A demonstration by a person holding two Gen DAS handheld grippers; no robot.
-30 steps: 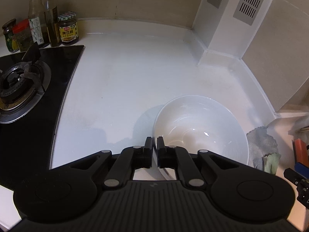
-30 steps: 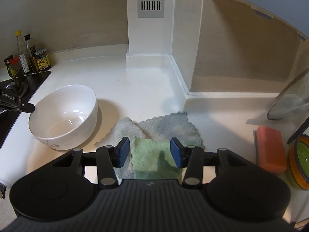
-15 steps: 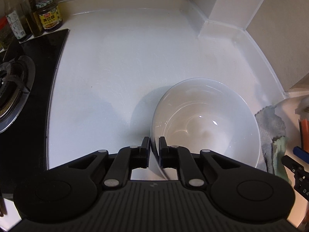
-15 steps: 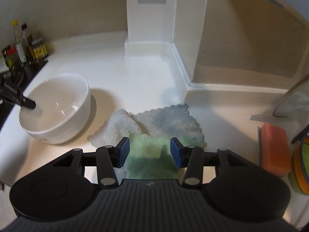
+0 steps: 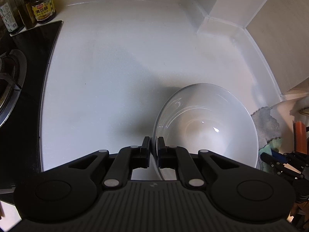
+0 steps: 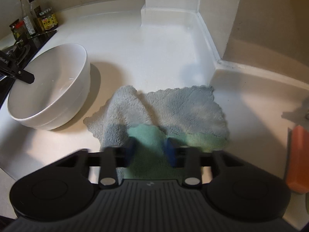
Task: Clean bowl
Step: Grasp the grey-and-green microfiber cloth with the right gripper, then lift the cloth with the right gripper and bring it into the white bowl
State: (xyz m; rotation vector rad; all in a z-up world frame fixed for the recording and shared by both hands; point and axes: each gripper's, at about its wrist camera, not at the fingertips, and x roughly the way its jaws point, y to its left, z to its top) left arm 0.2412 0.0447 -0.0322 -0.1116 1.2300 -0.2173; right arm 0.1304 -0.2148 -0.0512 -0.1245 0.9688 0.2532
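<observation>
Two grippers: left gripper (image 5: 153, 147) clamped on bowl (image 5: 210, 127) rim, tilted — right gripper (image 6: 148, 147) apart over cloth (image 6: 173, 106); next, judged: pinch cloth.

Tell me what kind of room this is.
Most likely a home kitchen: a gas stove burner beside a white countertop, sauce jars and bottles by the wall, and a dish sponge.

Glossy white bowl (image 6: 52, 89), fluffy cloth (image 6: 173, 112), smooth shiny countertop (image 5: 115, 61).
</observation>
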